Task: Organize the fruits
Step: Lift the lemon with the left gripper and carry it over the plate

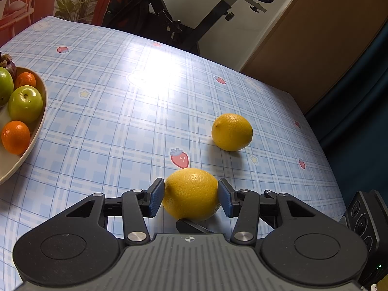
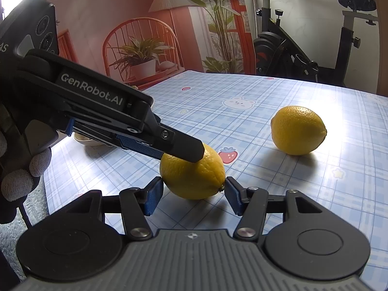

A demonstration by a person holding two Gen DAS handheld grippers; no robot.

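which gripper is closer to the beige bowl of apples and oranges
Left. Both clamp the near yellow lemon, but the left gripper reaches in from the beige bowl side; the right gripper sits farther off.

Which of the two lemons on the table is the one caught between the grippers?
The nearer lemon, beside the printed strawberry: both the left gripper and the right gripper have their pads against it. The farther lemon lies alone on the tablecloth, untouched.
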